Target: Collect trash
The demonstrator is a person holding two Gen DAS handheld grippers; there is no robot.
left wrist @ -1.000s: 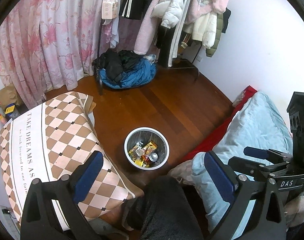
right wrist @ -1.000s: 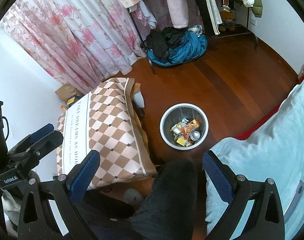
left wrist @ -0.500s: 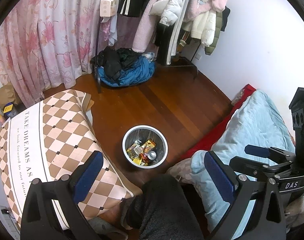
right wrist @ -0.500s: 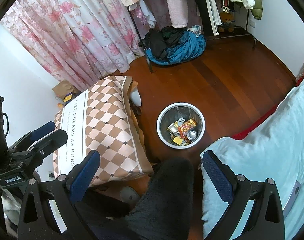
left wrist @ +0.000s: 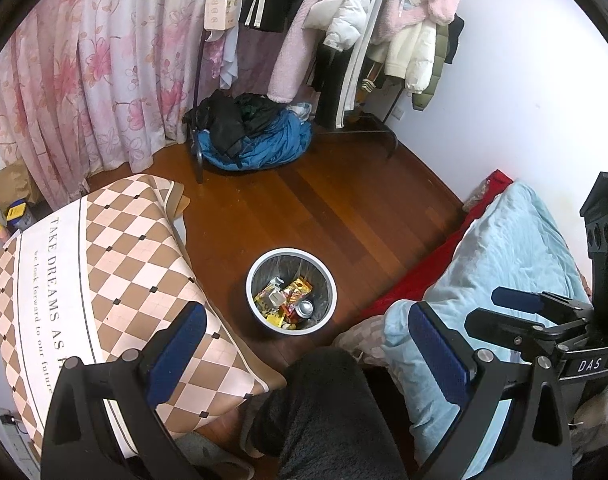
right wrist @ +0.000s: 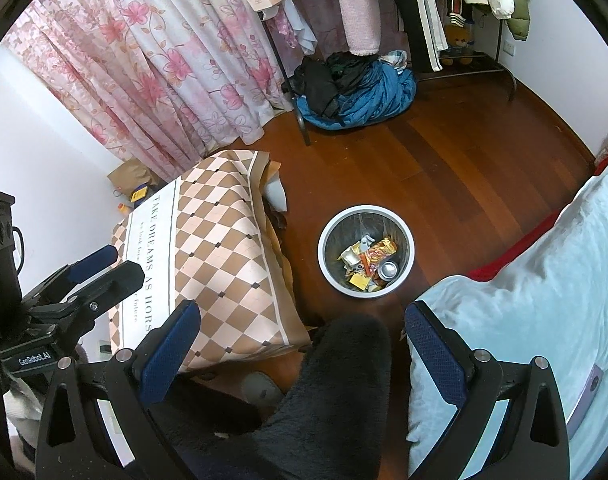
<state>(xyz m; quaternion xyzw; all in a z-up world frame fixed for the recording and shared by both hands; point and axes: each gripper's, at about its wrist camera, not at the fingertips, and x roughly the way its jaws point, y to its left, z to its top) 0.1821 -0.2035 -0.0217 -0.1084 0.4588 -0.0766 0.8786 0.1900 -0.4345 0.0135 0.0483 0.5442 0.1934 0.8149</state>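
Both tools are held high above the floor, and each views the room from above. The left gripper (left wrist: 304,356) has its jaws spread wide with nothing between them; the right gripper (right wrist: 300,344) is likewise wide and empty. The trash bin (left wrist: 253,280) stands on the wooden floor (left wrist: 344,208) ahead of and below both sets of fingers, between the checked cloth-covered table (left wrist: 116,264) on the left and the pale blue bedding (left wrist: 512,264) on the right. Wrappers and a can (left wrist: 305,309) already lie inside the bin. No loose trash is visible on the exposed floor, so collection is probably finished or close to it. Risk: any further reach downward passes close to the person's dark-clad knee (left wrist: 324,412), which fills the space between the fingers and could obstruct a descent or nudge the bin over. The knee hides the floor directly beneath both tools. The table's underside and the bin's lower contents cannot be made out.
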